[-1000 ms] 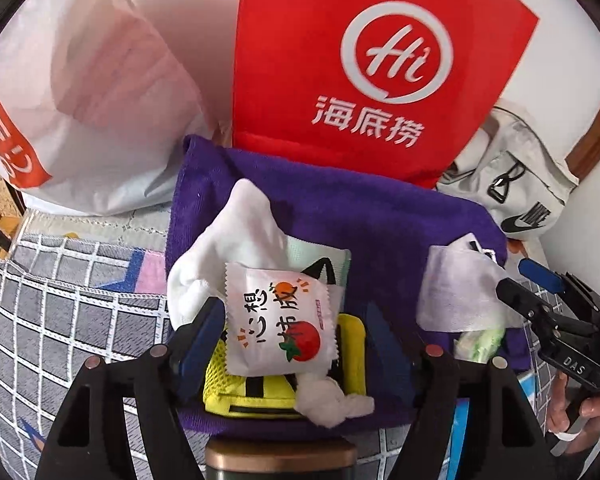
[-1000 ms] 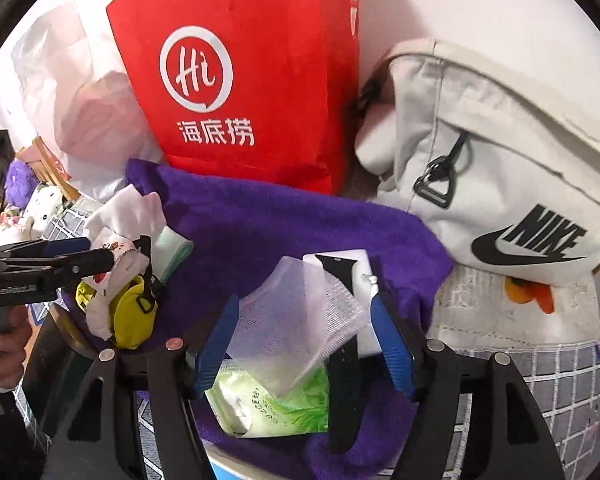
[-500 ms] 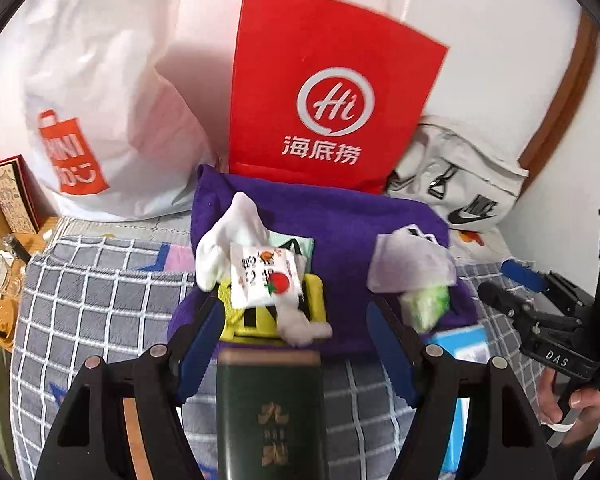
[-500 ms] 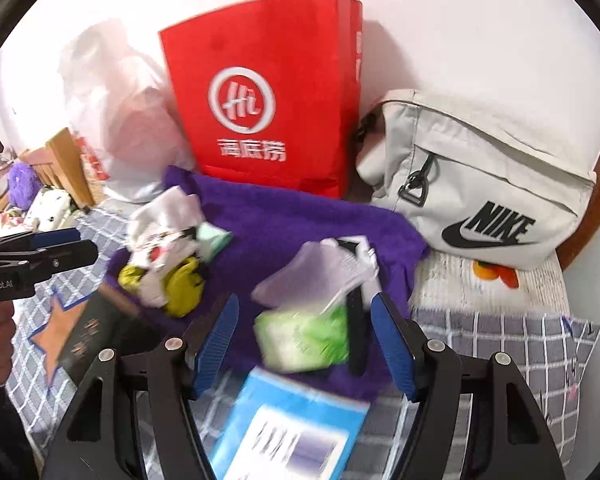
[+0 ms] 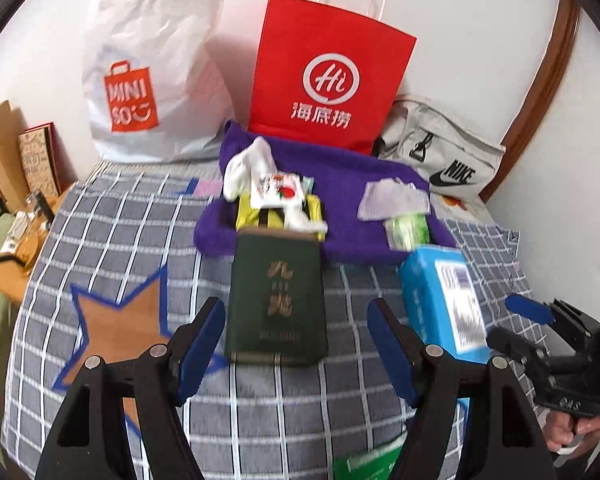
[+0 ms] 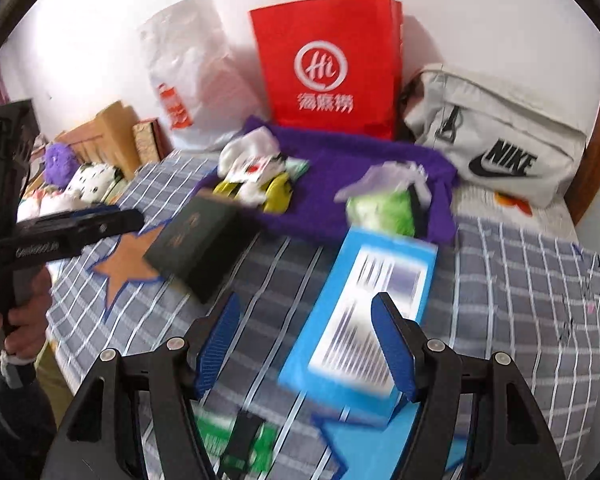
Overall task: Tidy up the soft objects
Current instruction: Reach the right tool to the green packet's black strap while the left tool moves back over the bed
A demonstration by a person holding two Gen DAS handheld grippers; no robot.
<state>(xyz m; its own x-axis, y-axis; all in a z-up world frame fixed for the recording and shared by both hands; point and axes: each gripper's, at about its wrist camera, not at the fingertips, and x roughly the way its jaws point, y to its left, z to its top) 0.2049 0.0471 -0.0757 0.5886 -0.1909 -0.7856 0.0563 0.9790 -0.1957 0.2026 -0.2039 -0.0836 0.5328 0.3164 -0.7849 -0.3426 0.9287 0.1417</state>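
Clearly, the red paper bag (image 5: pixel 332 80) at the far wall carries a white "Hi" in a ring above three Chinese characters; to its left a white plastic bag (image 5: pixel 152 80) reads "MINISO" on an orange square, and to its right a pale fabric bag (image 5: pixel 440 156) shows "NIKE" in black. Just in front of them lies a fuzzy purple towel (image 5: pixel 340 184) on the grey checked bedcover (image 5: pixel 100 240), and on it sit the soft things: a white sock (image 5: pixel 244 168) with a small snack packet (image 5: pixel 276 192) over something yellow at the left, a thin pale cloth (image 5: pixel 392 200) over a green pack (image 5: pixel 408 228) at the right. Nearer, a dark green box (image 5: pixel 276 300) has gold characters, and the blue box (image 6: pixel 364 312) has a label too blurred to read. The left gripper (image 5: pixel 296 344) and the right gripper (image 6: pixel 312 344) both hang with fingers spread and nothing between the pads. A green object (image 6: pixel 236 444) at the near edge is partly cut off.
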